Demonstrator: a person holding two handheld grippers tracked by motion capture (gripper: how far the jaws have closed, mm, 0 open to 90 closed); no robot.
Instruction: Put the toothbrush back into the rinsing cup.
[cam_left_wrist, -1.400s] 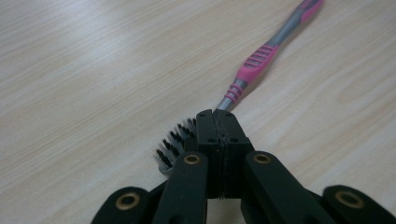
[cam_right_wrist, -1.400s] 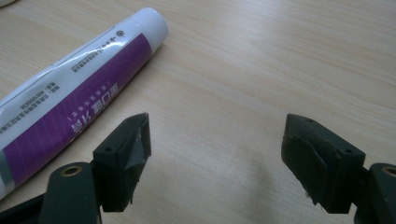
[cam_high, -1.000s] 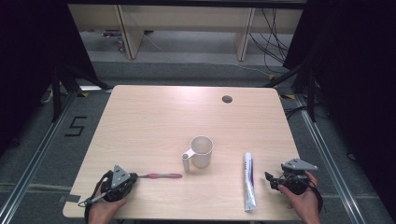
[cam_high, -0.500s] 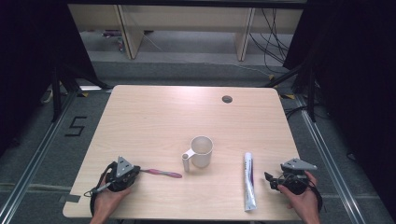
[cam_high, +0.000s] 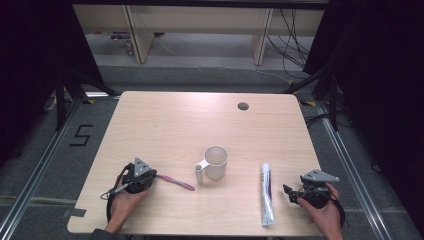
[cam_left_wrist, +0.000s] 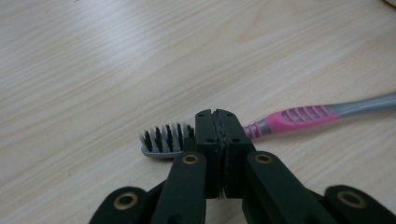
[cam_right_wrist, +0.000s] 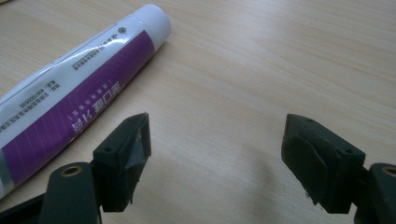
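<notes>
A pink and grey toothbrush (cam_high: 175, 182) lies on the table, slightly slanted, left of a white mug (cam_high: 216, 160). My left gripper (cam_high: 146, 174) is shut, and its closed tips (cam_left_wrist: 217, 117) stand in front of the toothbrush (cam_left_wrist: 299, 116) neck, with the bristles at their left and the handle at their right. The brush runs across the jaws, not between the pads. A white and purple toothpaste tube (cam_high: 266, 195) lies right of the mug. My right gripper (cam_high: 290, 192) rests open beside it, nothing between its jaws (cam_right_wrist: 217, 140); the tube (cam_right_wrist: 79, 88) is at its left.
The wooden table (cam_high: 175, 125) has a small round cable hole (cam_high: 243, 106) near its far edge. Dark curtains stand at both sides, and shelving legs and cables lie on the floor beyond the table.
My left gripper has moved right and away from the person, onto the toothbrush's head end. That end has shifted with it, so the brush now lies slanted. The right gripper has kept still.
</notes>
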